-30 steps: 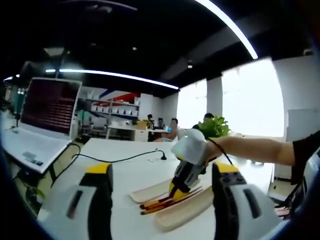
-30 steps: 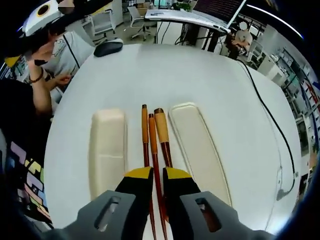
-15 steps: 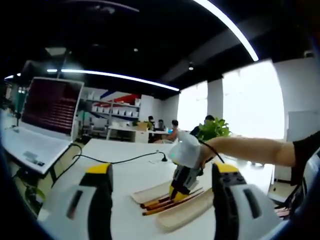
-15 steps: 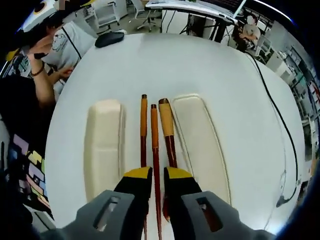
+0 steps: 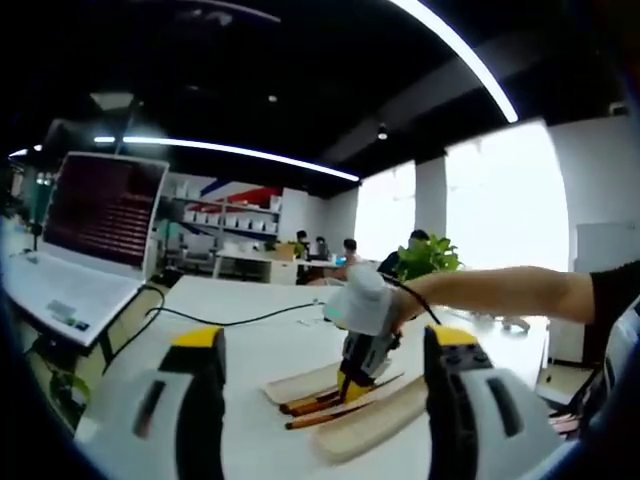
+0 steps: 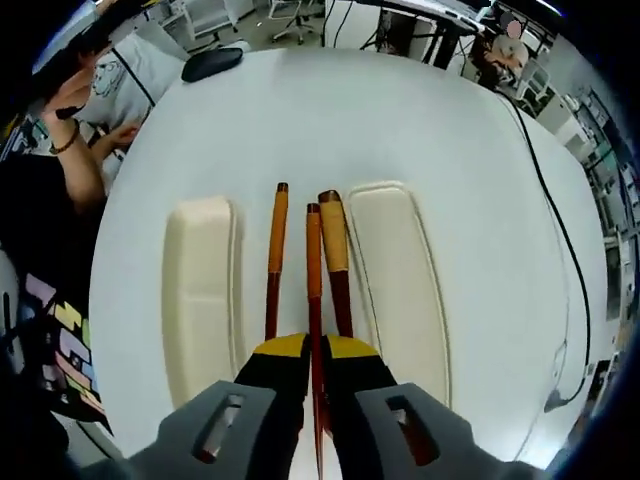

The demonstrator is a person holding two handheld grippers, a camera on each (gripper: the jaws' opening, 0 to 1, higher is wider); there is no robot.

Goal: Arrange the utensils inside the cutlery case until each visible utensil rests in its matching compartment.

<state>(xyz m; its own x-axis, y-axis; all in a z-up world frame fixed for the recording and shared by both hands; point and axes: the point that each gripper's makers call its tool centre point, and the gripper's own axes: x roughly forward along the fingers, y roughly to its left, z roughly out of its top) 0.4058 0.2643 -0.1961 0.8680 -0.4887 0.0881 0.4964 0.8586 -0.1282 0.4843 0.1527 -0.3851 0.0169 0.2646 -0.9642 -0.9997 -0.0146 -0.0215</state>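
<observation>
White table (image 6: 400,120): right jaws clamp middle chopstick (image 6: 313,270); left jaws apart.

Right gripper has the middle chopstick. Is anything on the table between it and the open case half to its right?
Partly. The right gripper is shut on the middle chopstick, and the thicker brown utensil lies right beside it, between it and the open case half. Lifting the stick over should get past it.

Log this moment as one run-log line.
right gripper: shut on middle chopstick | left gripper: open, hovering | spoon, other chopstick: on table between case halves
</observation>
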